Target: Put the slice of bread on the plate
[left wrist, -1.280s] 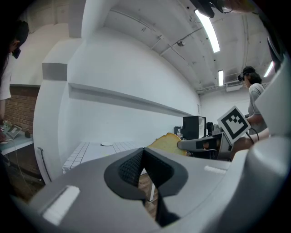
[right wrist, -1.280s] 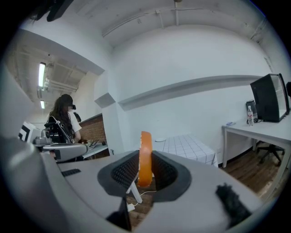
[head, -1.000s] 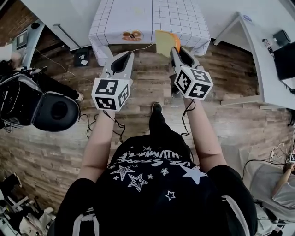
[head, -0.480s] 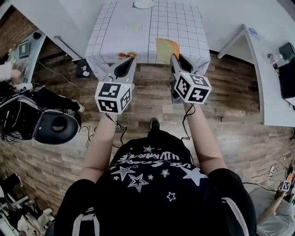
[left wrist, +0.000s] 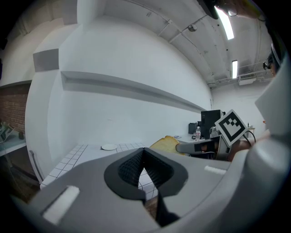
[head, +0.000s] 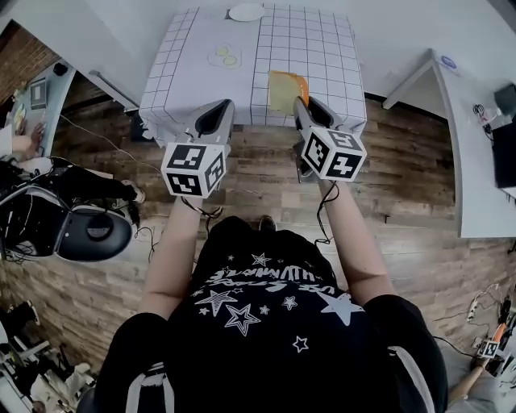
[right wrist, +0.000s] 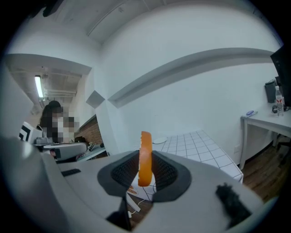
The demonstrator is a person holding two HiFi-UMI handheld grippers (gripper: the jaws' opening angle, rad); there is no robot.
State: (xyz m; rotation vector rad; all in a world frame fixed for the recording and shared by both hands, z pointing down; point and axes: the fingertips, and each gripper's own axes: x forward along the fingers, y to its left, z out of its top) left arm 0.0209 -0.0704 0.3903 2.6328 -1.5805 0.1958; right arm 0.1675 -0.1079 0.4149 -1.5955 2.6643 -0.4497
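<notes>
A slice of bread with an orange crust stands on edge in my right gripper, which is shut on it, above the near edge of the white grid-cloth table. In the right gripper view the bread shows edge-on between the pads. A small white plate sits at the table's far edge, also seen as the plate and the plate. My left gripper hovers beside the right one at the table's near edge, jaws shut on nothing, pads meeting. The bread shows to its right.
Two pale round food pieces lie on the table's left half. A white desk stands at the right, a black round device on the wooden floor at the left. A person is off to the left.
Both grippers have moved forward toward the table, the right one carrying the bread. The bread now hangs over the cloth's near edge, and the plate has come into view.
</notes>
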